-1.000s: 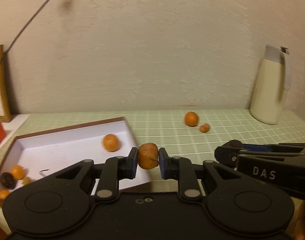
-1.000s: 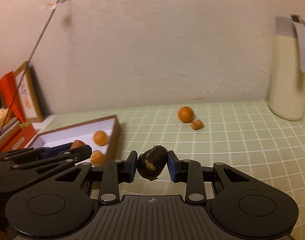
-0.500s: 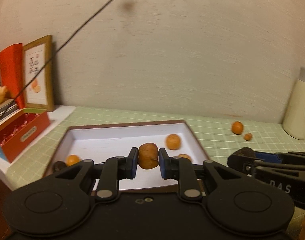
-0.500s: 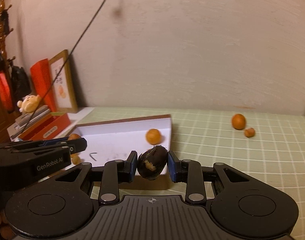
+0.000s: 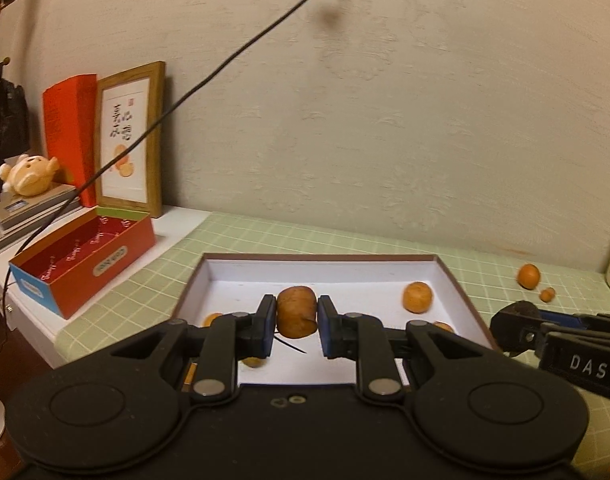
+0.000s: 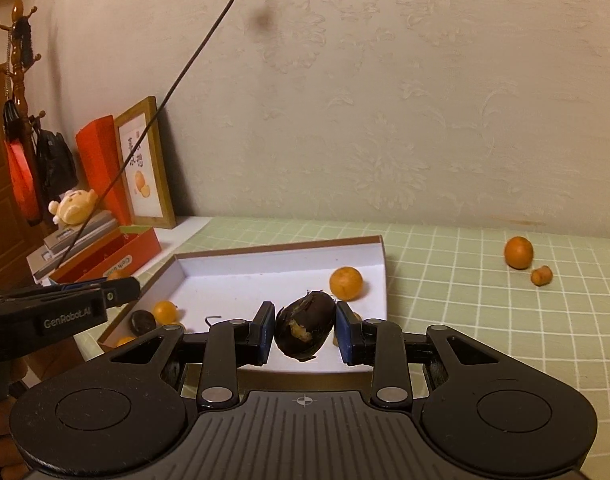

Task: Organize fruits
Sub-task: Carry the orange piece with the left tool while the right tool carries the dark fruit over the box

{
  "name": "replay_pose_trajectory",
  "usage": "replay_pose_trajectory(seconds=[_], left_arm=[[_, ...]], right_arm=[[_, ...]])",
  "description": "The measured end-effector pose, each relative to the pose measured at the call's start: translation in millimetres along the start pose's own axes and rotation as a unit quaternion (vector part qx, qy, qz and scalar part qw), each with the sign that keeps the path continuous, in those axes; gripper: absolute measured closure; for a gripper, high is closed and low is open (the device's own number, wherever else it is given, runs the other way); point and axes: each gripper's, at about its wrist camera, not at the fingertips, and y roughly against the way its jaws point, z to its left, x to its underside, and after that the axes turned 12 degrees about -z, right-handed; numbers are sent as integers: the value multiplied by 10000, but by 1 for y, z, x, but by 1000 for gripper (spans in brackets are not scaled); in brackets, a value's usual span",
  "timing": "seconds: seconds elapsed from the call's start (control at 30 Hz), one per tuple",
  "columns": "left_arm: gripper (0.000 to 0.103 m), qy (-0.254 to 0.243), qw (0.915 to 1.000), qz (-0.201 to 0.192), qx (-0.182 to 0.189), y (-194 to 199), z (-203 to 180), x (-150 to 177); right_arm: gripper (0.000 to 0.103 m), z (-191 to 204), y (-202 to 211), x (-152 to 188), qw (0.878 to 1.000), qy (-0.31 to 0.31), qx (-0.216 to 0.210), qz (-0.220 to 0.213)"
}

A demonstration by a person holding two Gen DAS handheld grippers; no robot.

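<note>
Two fruits pinched: my left gripper (image 5: 296,325) squeezes the brown fruit (image 5: 296,312), my right gripper (image 6: 304,333) the dark split fruit (image 6: 304,330); releasing short of the white box (image 6: 379,245) ahead could roll them off.

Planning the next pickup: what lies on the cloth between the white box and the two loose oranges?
Nothing: in the right wrist view, only bare green checked cloth separates the white box from the two loose oranges.

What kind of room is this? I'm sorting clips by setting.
Most likely a room in a home: a coat stand hung with bags, a framed picture leaning on the wallpapered wall, and a plush toy on stacked books.
</note>
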Motion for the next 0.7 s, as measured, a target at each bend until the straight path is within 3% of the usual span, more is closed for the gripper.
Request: replay_pose_trajectory(seconds=[0.7], left_arm=[[91, 34, 9986, 299, -437, -47, 36, 7]], right_arm=[[70, 5, -73, -8, 9997, 104, 180, 111]])
